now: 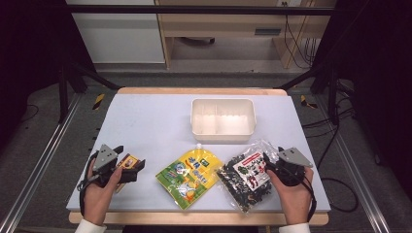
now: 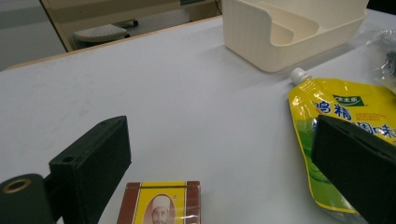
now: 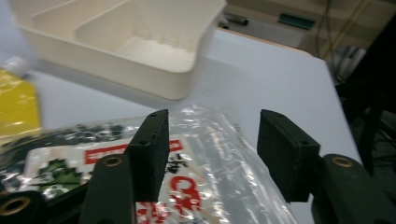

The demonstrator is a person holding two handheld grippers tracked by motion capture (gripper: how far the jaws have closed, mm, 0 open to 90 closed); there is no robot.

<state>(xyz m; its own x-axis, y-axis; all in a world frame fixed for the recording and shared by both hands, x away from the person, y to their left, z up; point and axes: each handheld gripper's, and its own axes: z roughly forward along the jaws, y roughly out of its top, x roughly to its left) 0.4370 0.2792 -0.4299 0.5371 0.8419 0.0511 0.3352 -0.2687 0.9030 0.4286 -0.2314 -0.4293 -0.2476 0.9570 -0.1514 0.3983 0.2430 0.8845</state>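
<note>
item: small yellow-and-red box (image 2: 161,205), lying flat near the table's (image 1: 145,121) front left corner; position relative to jaws: directly between the left gripper's (image 1: 127,167) two black jaws, which stand wide apart on either side of it, pads clear of its sides in the left gripper view; no grip made; long axis: appears to run along the gripper's line of sight, though the near end is cut off.

item: clear bag of dark pieces with red-and-white label (image 1: 245,177), front right; the right gripper (image 3: 210,154) sits over its right edge, jaws part open with the crinkled plastic rising between them; pads not seen pressing.

item: yellow spouted pouch (image 1: 189,175), between box and bag, spout toward the white divided tray (image 1: 222,135) farther back.

nearer hand: left for the box, right for the bag; pose: both forearms low, grippers level, pointing inward across the table.

judgement: closing the left jaws would take the box.
</note>
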